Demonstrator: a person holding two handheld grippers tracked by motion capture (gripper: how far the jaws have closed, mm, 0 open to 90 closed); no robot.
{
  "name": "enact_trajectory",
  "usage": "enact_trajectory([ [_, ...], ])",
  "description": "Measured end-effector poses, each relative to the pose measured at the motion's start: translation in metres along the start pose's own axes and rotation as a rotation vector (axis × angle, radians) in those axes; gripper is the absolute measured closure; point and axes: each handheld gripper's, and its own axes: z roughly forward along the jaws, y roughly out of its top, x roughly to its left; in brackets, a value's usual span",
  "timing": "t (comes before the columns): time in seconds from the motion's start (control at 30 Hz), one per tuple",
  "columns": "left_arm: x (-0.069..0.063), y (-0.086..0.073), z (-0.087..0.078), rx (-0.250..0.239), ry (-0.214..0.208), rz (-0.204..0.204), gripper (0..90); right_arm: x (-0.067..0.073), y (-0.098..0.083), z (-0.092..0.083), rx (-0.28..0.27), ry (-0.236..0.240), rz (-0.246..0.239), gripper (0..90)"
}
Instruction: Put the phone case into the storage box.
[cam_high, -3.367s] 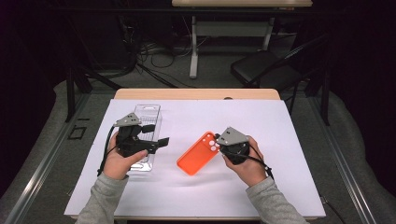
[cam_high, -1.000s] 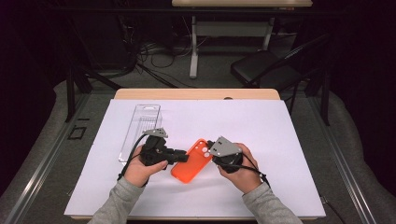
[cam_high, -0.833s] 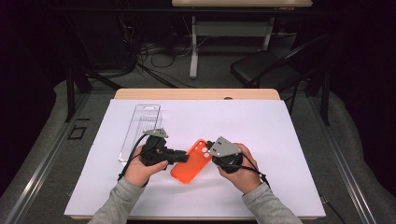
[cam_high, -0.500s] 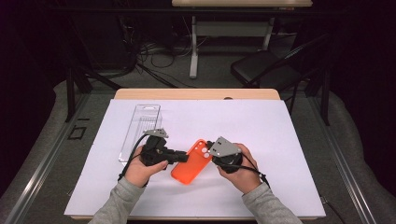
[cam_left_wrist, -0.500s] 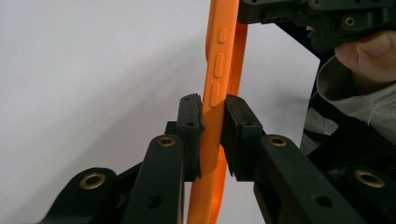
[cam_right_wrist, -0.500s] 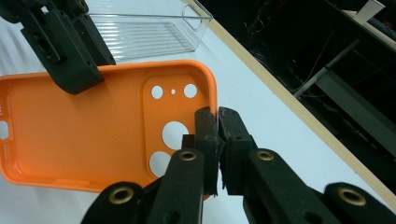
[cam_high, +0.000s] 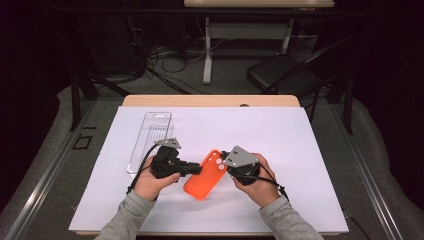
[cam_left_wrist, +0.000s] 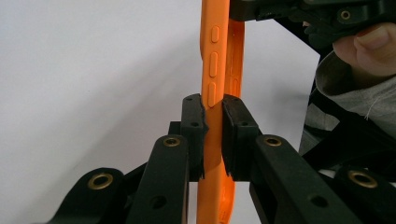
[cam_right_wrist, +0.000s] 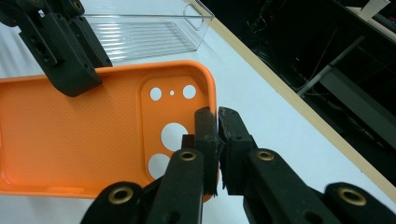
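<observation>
An orange phone case (cam_high: 202, 179) hangs just above the white table between both grippers. My left gripper (cam_high: 198, 169) is shut on its left long edge; its jaws have just been closing, and in the left gripper view the pads (cam_left_wrist: 194, 122) pinch the case's side wall (cam_left_wrist: 212, 70) below the buttons. My right gripper (cam_high: 225, 164) is shut on the opposite edge near the camera holes. In the right gripper view it (cam_right_wrist: 217, 126) clamps the case's rim (cam_right_wrist: 70, 135), inner face toward me, while the left gripper (cam_right_wrist: 70, 63) grips the far edge.
A clear plastic tray (cam_high: 150, 135) lies at the left rear of the white sheet (cam_high: 300, 150), also behind the case in the right gripper view (cam_right_wrist: 140, 37). The table's wooden edge (cam_high: 210, 101) runs along the back, with a dark chair and cables beyond.
Since the earliest frame the left gripper left the clear tray, moved right to the case and shut on its edge. Over the last second both hands stay still.
</observation>
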Motion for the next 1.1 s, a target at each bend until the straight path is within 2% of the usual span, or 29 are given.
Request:
enact_trajectory([
  [0.33, -0.0013, 0.0002, 0.0001, 0.006, 0.010, 0.020, 80.8, -0.0005, -0.0002, 0.0005, 0.002, 0.008, 0.007, 87.1],
  [1.1, -0.0010, 0.0002, -0.0006, -0.001, 0.008, 0.001, 81.1, -0.0018, -0.0003, 0.0006, -0.003, 0.014, 0.023, 86.2],
])
